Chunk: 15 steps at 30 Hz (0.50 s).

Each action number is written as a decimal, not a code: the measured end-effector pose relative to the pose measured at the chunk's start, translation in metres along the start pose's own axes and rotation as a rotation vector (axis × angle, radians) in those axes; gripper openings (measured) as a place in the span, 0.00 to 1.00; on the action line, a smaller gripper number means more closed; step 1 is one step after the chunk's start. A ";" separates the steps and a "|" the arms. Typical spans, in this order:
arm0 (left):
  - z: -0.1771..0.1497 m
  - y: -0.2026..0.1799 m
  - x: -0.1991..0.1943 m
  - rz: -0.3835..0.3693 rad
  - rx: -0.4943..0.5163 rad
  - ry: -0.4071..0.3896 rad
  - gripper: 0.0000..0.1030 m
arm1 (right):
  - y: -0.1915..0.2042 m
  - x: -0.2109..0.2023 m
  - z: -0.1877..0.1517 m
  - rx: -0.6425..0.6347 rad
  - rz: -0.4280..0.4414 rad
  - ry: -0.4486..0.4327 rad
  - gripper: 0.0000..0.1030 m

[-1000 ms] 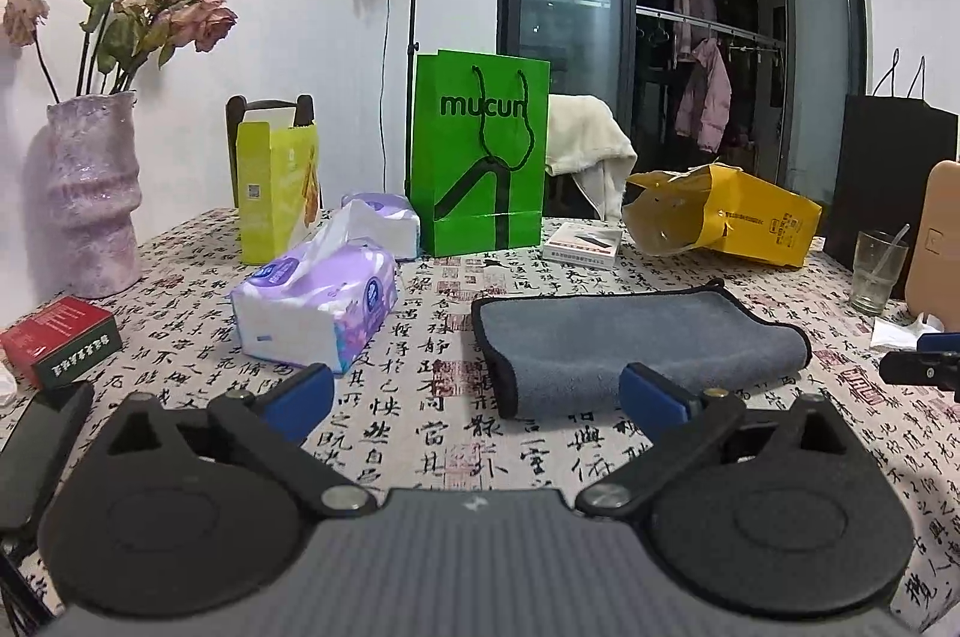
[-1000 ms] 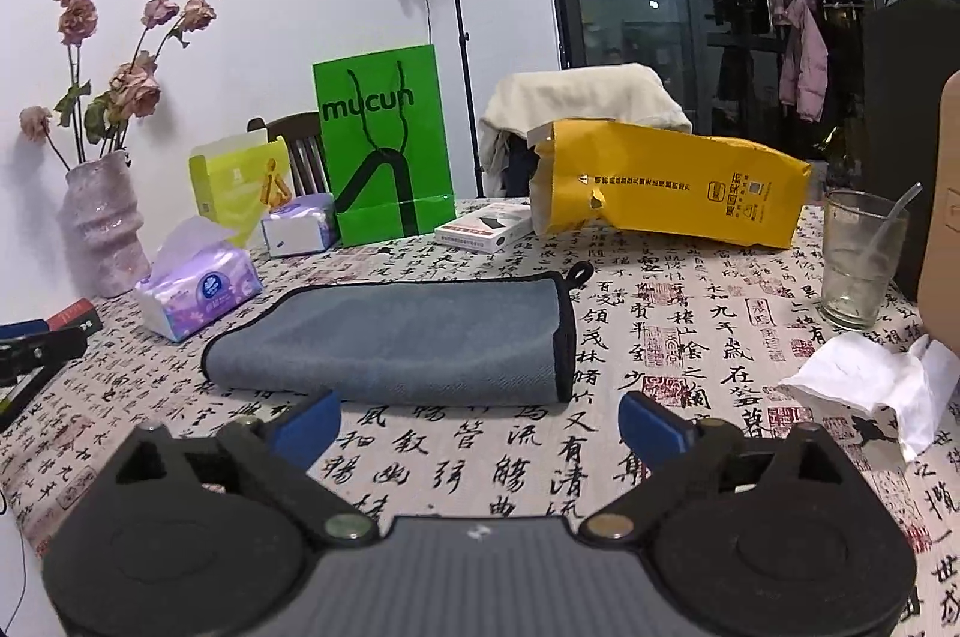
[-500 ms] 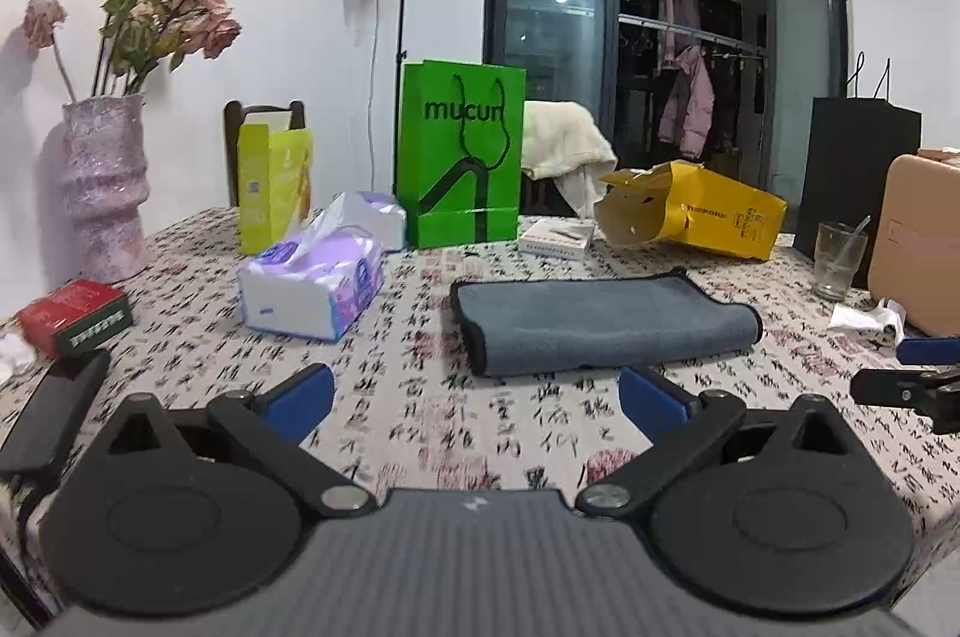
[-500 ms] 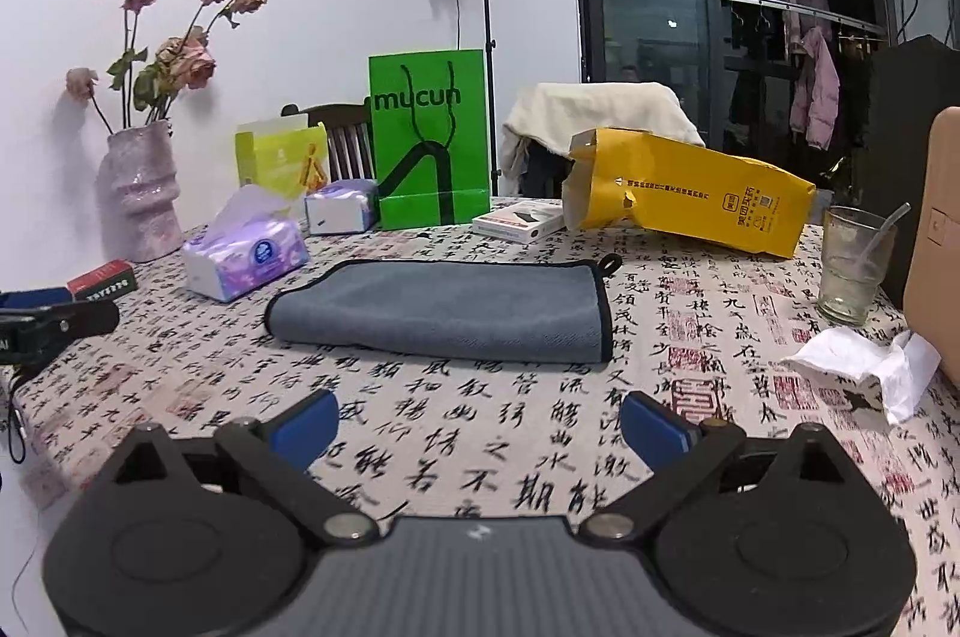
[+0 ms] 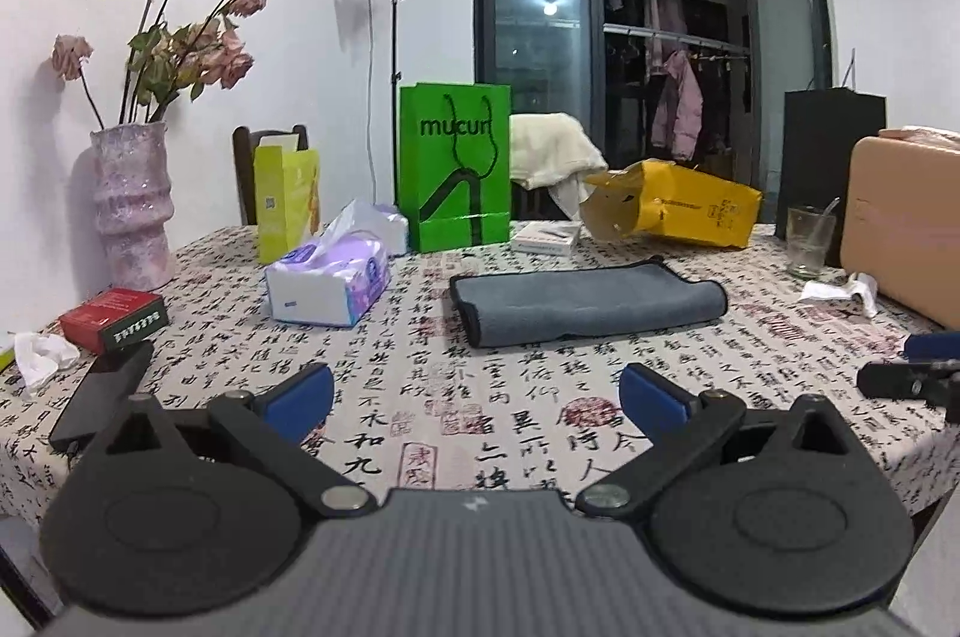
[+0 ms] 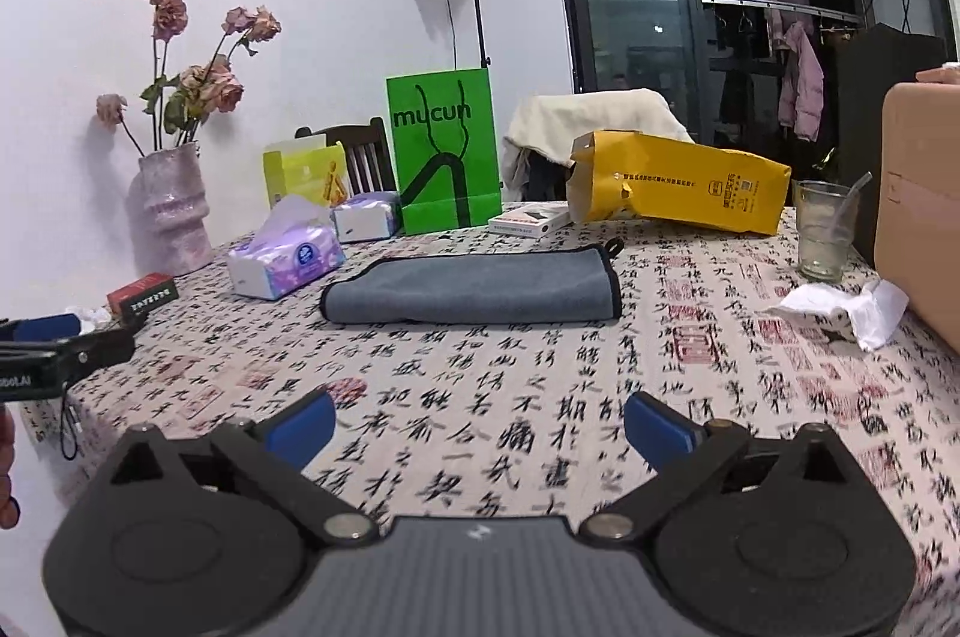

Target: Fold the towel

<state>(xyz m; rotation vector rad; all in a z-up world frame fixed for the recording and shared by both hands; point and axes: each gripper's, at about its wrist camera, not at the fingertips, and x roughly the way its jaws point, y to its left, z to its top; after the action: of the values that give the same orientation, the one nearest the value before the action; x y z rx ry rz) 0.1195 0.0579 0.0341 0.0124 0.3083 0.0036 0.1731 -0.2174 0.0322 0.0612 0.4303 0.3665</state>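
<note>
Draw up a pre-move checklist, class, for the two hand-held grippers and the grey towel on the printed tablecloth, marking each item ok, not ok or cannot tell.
1. Left hand-held gripper open and holding nothing: ok.
2. Right hand-held gripper open and holding nothing: ok.
3. Towel lies flat, already doubled over, with nothing resting on it: ok.
4. Towel free of neighbours: the tissue pack and the yellow bag stand apart from it: ok.
5. Either gripper at a towel edge, ready to grasp: not ok; both sit back near the table's front edge.
6. Towel's layers lined up evenly at the far edge: cannot tell.
</note>
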 end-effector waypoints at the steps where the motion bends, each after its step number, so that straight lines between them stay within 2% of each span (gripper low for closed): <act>1: 0.000 -0.002 -0.001 -0.007 -0.001 -0.005 1.00 | 0.002 -0.002 -0.002 -0.005 -0.002 0.003 1.00; 4: -0.003 -0.005 -0.005 -0.043 -0.002 -0.024 1.00 | 0.006 -0.007 -0.006 -0.022 -0.036 0.020 1.00; 6: -0.003 -0.007 -0.005 -0.039 0.003 -0.023 1.00 | 0.008 -0.011 -0.008 -0.033 -0.051 0.025 1.00; 9: -0.004 -0.011 -0.009 -0.031 0.016 -0.030 1.00 | 0.010 -0.017 -0.012 -0.033 -0.038 0.000 1.00; 15: -0.016 -0.009 -0.027 -0.061 0.004 -0.077 1.00 | 0.018 -0.026 -0.010 -0.048 -0.054 -0.013 1.00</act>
<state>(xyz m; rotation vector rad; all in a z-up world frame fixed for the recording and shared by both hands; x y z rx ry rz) 0.0887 0.0494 0.0275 0.0071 0.2317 -0.0576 0.1409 -0.2103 0.0362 0.0052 0.4094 0.3226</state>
